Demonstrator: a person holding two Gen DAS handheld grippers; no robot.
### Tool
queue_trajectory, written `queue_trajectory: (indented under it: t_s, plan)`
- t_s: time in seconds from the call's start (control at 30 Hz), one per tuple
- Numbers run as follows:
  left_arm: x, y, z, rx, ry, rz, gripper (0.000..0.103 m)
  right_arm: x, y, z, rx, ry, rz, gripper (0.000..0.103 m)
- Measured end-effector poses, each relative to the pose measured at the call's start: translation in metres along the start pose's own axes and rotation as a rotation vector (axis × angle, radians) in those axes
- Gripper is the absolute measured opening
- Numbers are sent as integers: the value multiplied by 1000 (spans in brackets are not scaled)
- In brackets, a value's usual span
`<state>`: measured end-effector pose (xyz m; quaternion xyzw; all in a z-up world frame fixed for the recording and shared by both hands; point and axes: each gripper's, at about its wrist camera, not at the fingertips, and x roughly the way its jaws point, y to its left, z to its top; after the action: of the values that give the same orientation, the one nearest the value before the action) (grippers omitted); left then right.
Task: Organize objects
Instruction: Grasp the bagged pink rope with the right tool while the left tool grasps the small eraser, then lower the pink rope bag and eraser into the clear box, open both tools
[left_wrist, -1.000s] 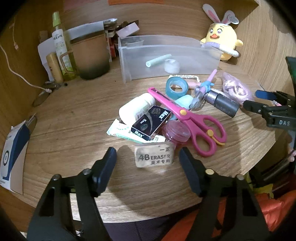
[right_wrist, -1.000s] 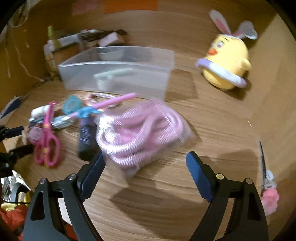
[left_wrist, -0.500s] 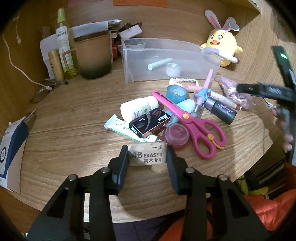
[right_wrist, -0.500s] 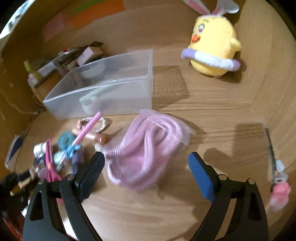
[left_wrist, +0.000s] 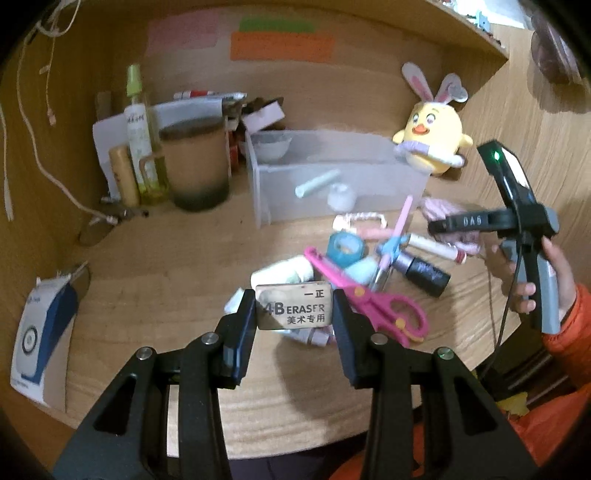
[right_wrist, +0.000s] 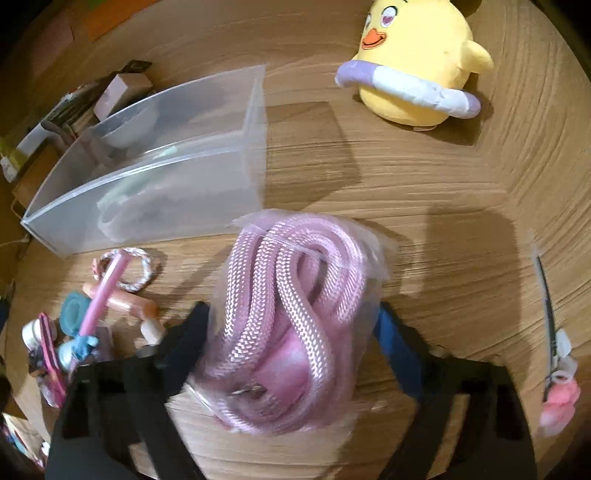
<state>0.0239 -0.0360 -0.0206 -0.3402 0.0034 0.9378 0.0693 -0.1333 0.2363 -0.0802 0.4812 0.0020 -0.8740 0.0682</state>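
My left gripper (left_wrist: 294, 314) is shut on a beige 4B eraser (left_wrist: 294, 309) and holds it above the pile of small items: pink scissors (left_wrist: 373, 301), blue tape roll (left_wrist: 345, 248), a white bottle (left_wrist: 282, 274) and a dark tube (left_wrist: 424, 273). A clear plastic bin (left_wrist: 332, 181) stands behind, with a mint stick and a white cap inside. My right gripper (right_wrist: 291, 332) straddles a bagged pink rope (right_wrist: 291, 306), its fingers against both sides of the bag; I cannot tell whether it grips. The bin also shows in the right wrist view (right_wrist: 147, 162).
A yellow chick plush (left_wrist: 432, 142) sits right of the bin. A brown mug (left_wrist: 195, 162), a green spray bottle (left_wrist: 140, 129) and boxes stand at the back left. A blue-white box (left_wrist: 40, 332) lies at the left edge. A pink hair clip (right_wrist: 554, 350) lies at the right.
My left gripper closed on the eraser and lifted it off the table. My right gripper moved forward over the bagged pink rope and its fingers came in around it.
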Motion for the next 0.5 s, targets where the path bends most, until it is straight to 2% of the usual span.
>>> queue_trajectory:
  t_s: [0.03, 0.07, 0.3, 0.5]
  plan:
    - [0, 0, 4, 4, -9, 2, 40, -1, -2, -1, -18, -4, -1, 62]
    - [0, 0, 8, 5, -19, 4, 40, -3, -5, -1, -26, -6, 12, 59]
    - [6, -1, 42, 10, -80, 9, 40, -15, -17, -6, -30, -43, 48, 53]
    - [18, -3, 72, 19, -92, 5, 40, -45, -17, -2, -46, -141, 34, 53]
